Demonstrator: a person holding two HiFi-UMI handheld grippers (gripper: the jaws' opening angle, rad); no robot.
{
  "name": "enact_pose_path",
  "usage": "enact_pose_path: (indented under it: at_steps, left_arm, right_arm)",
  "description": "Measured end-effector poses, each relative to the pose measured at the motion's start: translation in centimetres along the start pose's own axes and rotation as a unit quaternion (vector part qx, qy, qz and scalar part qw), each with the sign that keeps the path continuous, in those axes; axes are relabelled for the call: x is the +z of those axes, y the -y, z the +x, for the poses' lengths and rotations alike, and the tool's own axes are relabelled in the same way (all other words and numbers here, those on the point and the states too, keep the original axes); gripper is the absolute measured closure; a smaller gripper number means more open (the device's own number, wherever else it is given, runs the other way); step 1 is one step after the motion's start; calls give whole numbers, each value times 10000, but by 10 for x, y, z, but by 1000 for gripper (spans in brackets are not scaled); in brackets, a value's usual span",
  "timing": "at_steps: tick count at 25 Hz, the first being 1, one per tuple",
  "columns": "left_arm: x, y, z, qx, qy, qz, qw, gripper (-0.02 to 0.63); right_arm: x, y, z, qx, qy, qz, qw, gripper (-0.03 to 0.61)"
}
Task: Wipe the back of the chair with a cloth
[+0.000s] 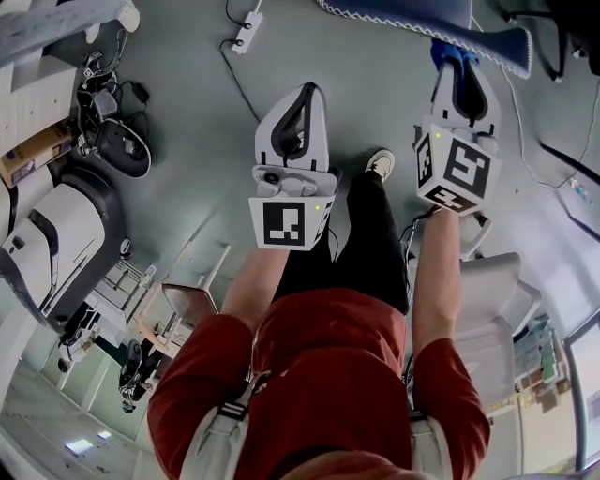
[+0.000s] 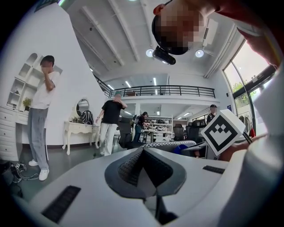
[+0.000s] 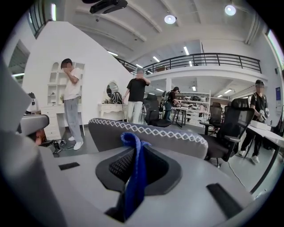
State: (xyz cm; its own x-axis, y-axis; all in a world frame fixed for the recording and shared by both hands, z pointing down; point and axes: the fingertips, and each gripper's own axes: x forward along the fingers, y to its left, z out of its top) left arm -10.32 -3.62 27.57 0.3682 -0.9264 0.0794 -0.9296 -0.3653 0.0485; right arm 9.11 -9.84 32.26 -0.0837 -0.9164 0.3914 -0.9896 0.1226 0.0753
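**Above a grey floor: cloth held near the chair back**

In the head view, the person stands over the grey floor (image 1: 187, 141), both forearms reaching forward. The right gripper (image 1: 457, 67) pinches a blue cloth (image 1: 442, 52). The right gripper view shows the cloth as a narrow strip caught between the dark pads (image 3: 155, 166), its free end curling up above the jaw tips. The chair back (image 1: 422, 23), grey with a white zigzag seam along its rim, lies just beyond this gripper at the top of the head view. The cloth end is close to the rim, but no view shows whether they touch.

The left gripper (image 1: 309, 91) is beside the right one, nearer the person and well short of the chair back. In the left gripper view its jaws are pressed together with nothing between them.

Below the grippers are the person's red shirt (image 1: 328, 375), black trousers (image 1: 361, 244) and one white shoe (image 1: 380, 164). A white power strip (image 1: 246, 33) lies on the floor at upper left.

In the background of the right gripper view, an arched wall shelf (image 3: 55, 95) holds small items, too small to tell. A white table (image 3: 111, 108) carries a round mirror (image 3: 112, 88), and two people (image 3: 71, 102) stand near it. A black office chair (image 3: 230, 126) stands to the right.
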Motion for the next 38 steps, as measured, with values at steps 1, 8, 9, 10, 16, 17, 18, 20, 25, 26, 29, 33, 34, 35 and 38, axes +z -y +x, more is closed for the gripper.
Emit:
enact_pose_path:
  at_steps: [1,8,9,10,16,17,18,20,25,26,29,33,34,35,38]
  left_arm:
    - [0,-6,-1,8,6,-3,10000,600]
    - [-5,-49,-11,87,5,-77,9999,600]
    - [-7,-55,-12,93,-4,-81,9999,600]
    - [-8,-61,-14,102,-15,-92,9999,600]
    - [-14,-87,-27,153,-96,-180,9997,600]
    - [-15,-91,-28,161,-101,-193,9996,600]
    - [-15,-95,-29,166,-103,-204,9996,600]
    - [-17,-101,-30,155,-104,-221,9996,600]
    - [-20,-105,-29,19,-110,-238,9997,600]
    - [-21,-104,-28,-28,-118,-238,9996,600]
    - [-28,-96,-24,-176,-172,-191,9995,600]
    - [-35,-71,-10,-361,-181,-114,9991,600]
    - [-38,-61,-6,-408,-180,-83,9990,601]
    - [-40,-50,-1,-444,-172,-54,9988,600]
    - [-44,-13,11,-488,-141,-11,9987,600]
  right_arm:
    - [1,-8,2,20,-6,-10,10000,531]
    - [7,-67,18,244,-25,12,9997,531]
    - [7,-77,22,301,-27,4,9995,531]
    - [8,-87,26,362,-31,0,9993,531]
    - [8,-129,43,525,-93,-5,9986,531]
    - [8,-130,44,499,-100,19,9987,531]
    - [8,-131,43,462,-103,41,9989,531]
    - [7,-131,42,384,-104,84,9992,531]
    - [3,-129,35,241,-89,137,9996,531]
    - [1,-128,32,217,-85,149,9996,531]
    - [-7,-120,23,146,-86,276,9995,531]
    - [-27,-89,10,-38,-125,419,9990,531]
    - [-33,-77,7,-90,-130,437,9989,531]
    - [-39,-64,4,-135,-134,452,9988,531]
    - [-60,-22,-9,-255,-175,493,9983,531]
